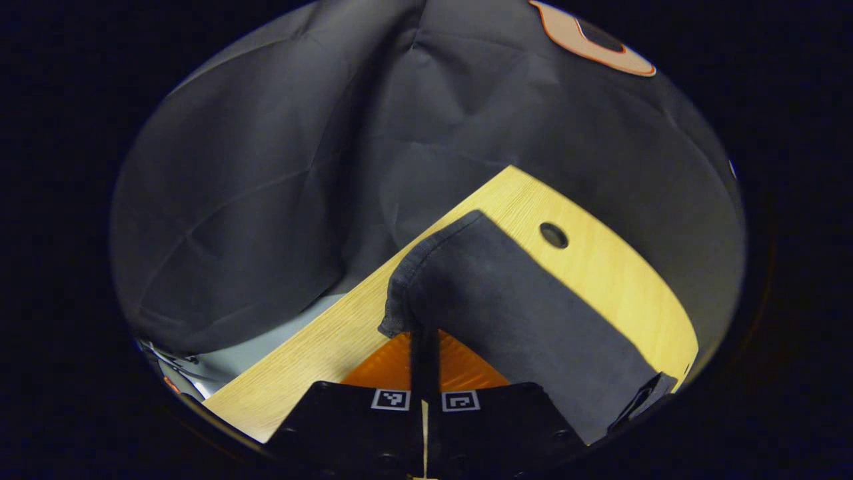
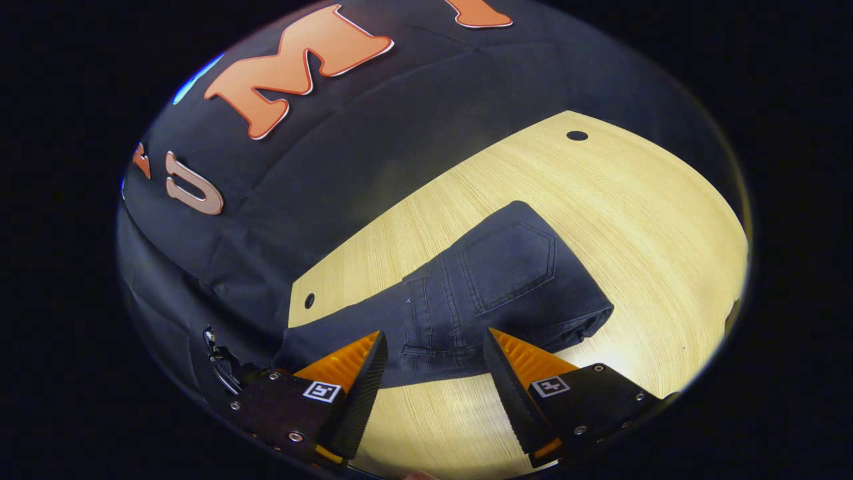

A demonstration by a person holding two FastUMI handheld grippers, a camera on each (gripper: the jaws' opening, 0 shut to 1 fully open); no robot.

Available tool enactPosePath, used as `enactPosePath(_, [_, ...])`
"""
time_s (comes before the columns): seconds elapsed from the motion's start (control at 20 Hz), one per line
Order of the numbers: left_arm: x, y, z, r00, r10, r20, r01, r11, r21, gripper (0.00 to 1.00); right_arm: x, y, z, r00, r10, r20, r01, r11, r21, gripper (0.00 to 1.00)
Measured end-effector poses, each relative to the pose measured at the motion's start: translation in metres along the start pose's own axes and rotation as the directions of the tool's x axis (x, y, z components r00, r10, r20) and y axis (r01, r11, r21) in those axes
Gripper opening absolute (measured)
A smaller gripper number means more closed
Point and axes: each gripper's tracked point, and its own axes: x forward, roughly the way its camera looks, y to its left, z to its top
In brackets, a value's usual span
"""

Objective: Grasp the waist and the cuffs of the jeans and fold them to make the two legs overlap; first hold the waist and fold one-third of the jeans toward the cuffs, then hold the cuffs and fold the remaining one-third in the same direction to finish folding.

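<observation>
Dark jeans lie on the light wooden table. In the left gripper view a hemmed edge of the fabric rises from the table into my left gripper, which is shut on it. In the right gripper view the jeans lie flat and folded, their back pocket facing up and the seamed waist part nearest me. My right gripper stands open just above that near edge, one finger on each side, with no cloth between the fingers.
The table has a small round hole far off, another hole by its left edge, and one hole beside the jeans. Black cloth wall runs close behind the table. Bare wood lies right of the jeans.
</observation>
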Motion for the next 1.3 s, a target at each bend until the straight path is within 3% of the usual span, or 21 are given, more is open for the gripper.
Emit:
enactPosePath(0.25, [-0.019,-0.017,0.024,0.986,-0.15,0.071,0.157,0.981,-0.113,0.03,-0.015,-0.006,0.024,0.999,0.031,0.023,-0.031,0.999,-0.013,0.88])
enactPosePath(0.55, [-0.053,-0.045,0.053,0.931,-0.309,0.192,0.342,0.924,-0.171,0.02,-0.033,-0.034,0.048,0.997,0.059,0.052,-0.058,0.998,-0.009,0.88])
enactPosePath(0.9, [-0.145,-0.123,0.049,0.867,-0.428,0.256,0.464,0.88,-0.102,0.03,-0.045,-0.058,0.066,0.992,0.103,0.078,-0.098,0.992,-0.074,0.9])
enactPosePath(1.0, [-0.164,-0.148,0.04,0.851,-0.459,0.255,0.49,0.869,-0.072,0.03,-0.049,-0.067,0.071,0.991,0.107,0.085,-0.099,0.99,-0.098,0.97])
enactPosePath(1.3, [-0.206,-0.232,-0.002,0.813,-0.539,0.22,0.552,0.834,0.001,0.03,-0.057,-0.099,0.092,0.987,0.133,0.089,-0.123,0.987,-0.105,0.98])
